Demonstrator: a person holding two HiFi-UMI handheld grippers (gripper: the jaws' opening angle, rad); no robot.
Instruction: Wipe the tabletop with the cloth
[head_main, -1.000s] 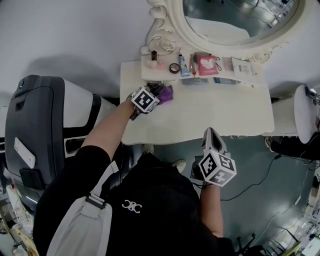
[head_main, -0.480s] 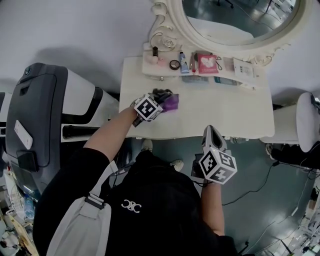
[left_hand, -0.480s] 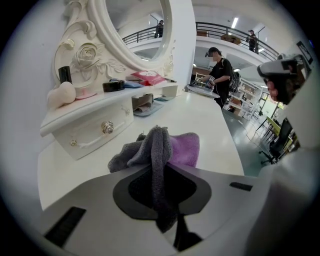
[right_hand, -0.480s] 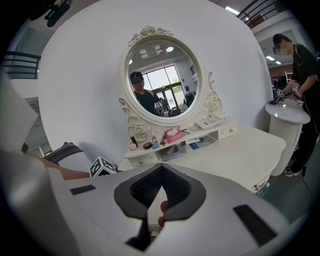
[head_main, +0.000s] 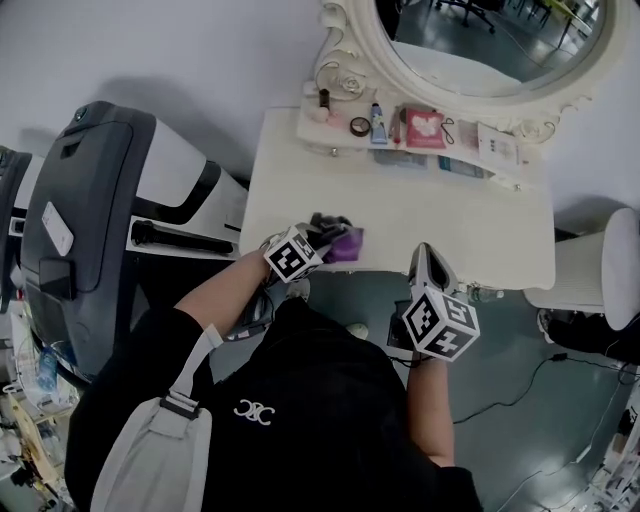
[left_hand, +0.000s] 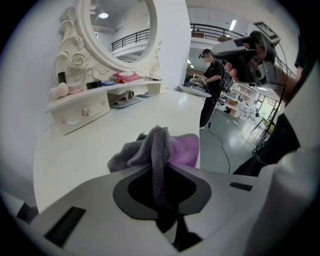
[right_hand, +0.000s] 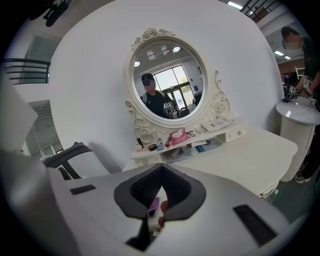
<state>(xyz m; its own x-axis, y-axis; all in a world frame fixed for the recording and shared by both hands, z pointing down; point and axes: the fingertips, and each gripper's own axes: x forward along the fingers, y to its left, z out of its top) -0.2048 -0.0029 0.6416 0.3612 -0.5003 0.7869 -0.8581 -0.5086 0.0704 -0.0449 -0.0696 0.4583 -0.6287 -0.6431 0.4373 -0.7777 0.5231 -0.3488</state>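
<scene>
A grey and purple cloth (head_main: 342, 243) lies bunched on the white dressing table (head_main: 450, 215), close to its front edge at the left. My left gripper (head_main: 322, 234) is shut on it from the near side. In the left gripper view a fold of the cloth (left_hand: 159, 147) rises between the jaws of the left gripper (left_hand: 161, 172), with the rest spread on the tabletop (left_hand: 95, 145). My right gripper (head_main: 425, 260) hangs just off the table's front edge, further right, shut and holding nothing. From the right gripper (right_hand: 157, 200) view, the tabletop (right_hand: 250, 150) stretches ahead.
An oval mirror (head_main: 490, 40) stands at the table's back, above a low shelf (head_main: 410, 130) crowded with small cosmetics. A dark grey and white machine (head_main: 95, 200) sits left of the table. A white round stand (head_main: 620, 265) is at the right, and a cable (head_main: 520, 400) trails over the floor.
My left gripper has dragged the cloth from the back left of the table, near the shelf, toward the front edge. The right gripper has stayed in place.
</scene>
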